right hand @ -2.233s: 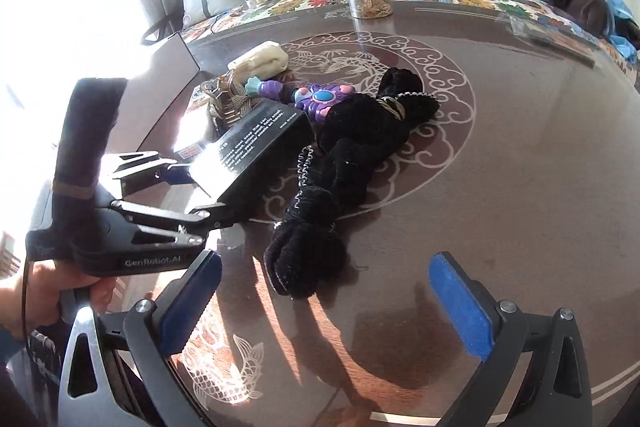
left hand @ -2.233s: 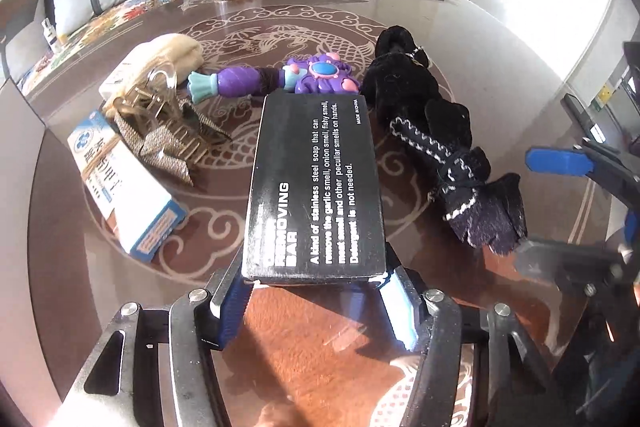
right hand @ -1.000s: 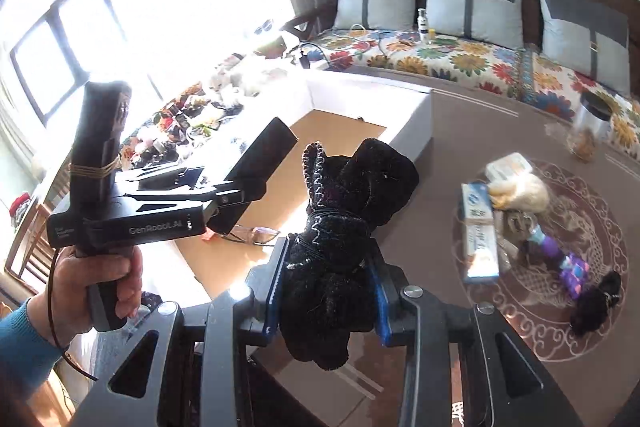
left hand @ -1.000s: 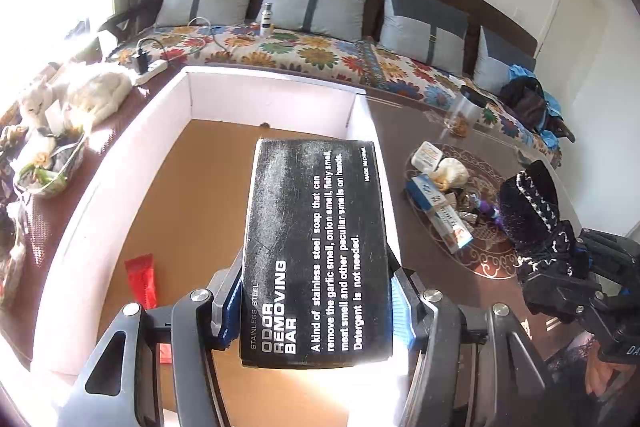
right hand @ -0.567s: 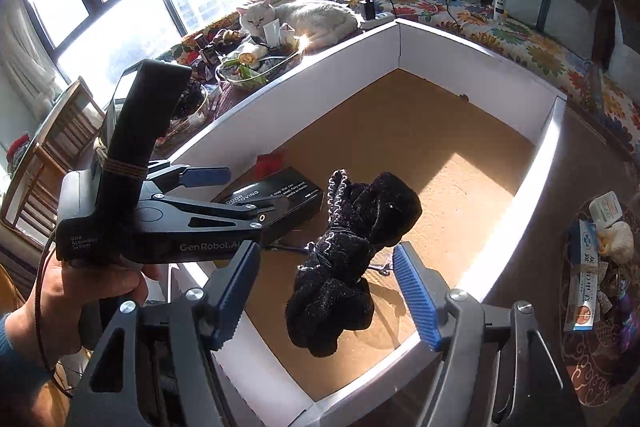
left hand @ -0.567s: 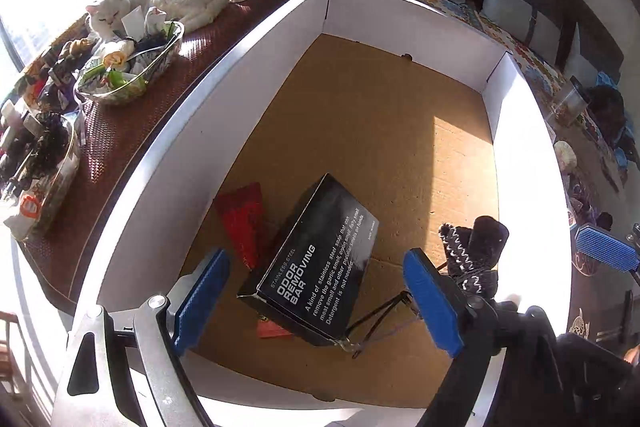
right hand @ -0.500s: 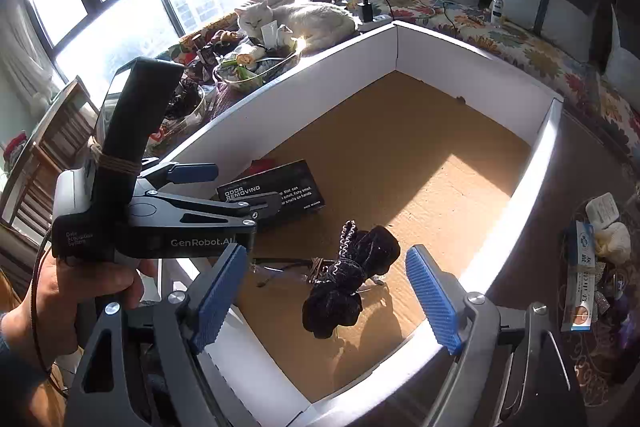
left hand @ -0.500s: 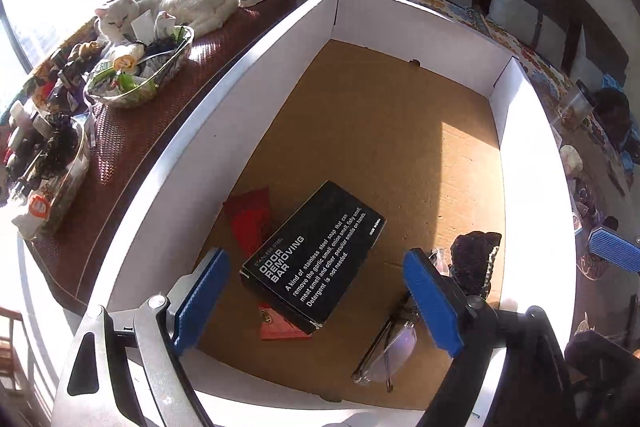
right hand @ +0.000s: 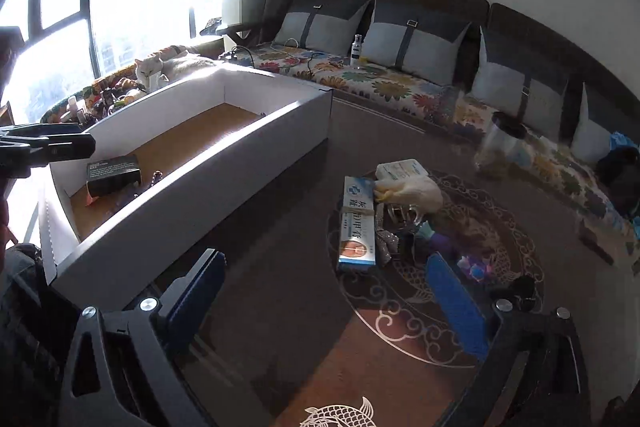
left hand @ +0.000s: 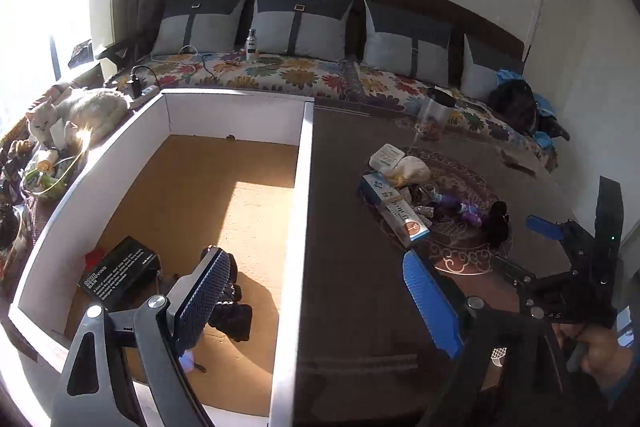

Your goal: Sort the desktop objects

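Both grippers stand with jaws spread wide and nothing between them: the right gripper [right hand: 324,297], whose jaws have just been opening, hangs over the dark worktop [right hand: 280,259], and the left gripper [left hand: 316,301] straddles the right wall of the white box [left hand: 302,187]. In the box's near left corner lie the black carton [left hand: 116,273] and, just right of it, the black knitted piece [left hand: 232,311]. The things not yet sorted sit in a cluster on the worktop's round pattern, right of the box: a long blue-and-white carton [right hand: 357,223], a cream cloth bundle [right hand: 412,191] touching its far end, a small white packet [right hand: 400,169] beyond, then a purple toy [right hand: 472,269] and a small black item [right hand: 522,285] to the near right. The long carton is probably light, stiff and smooth, best taken across its narrow width near the middle. The bundle looks soft and should yield, so any bunched part would serve. A clear jar [right hand: 498,151], likely slick and rigid, stands farther off.
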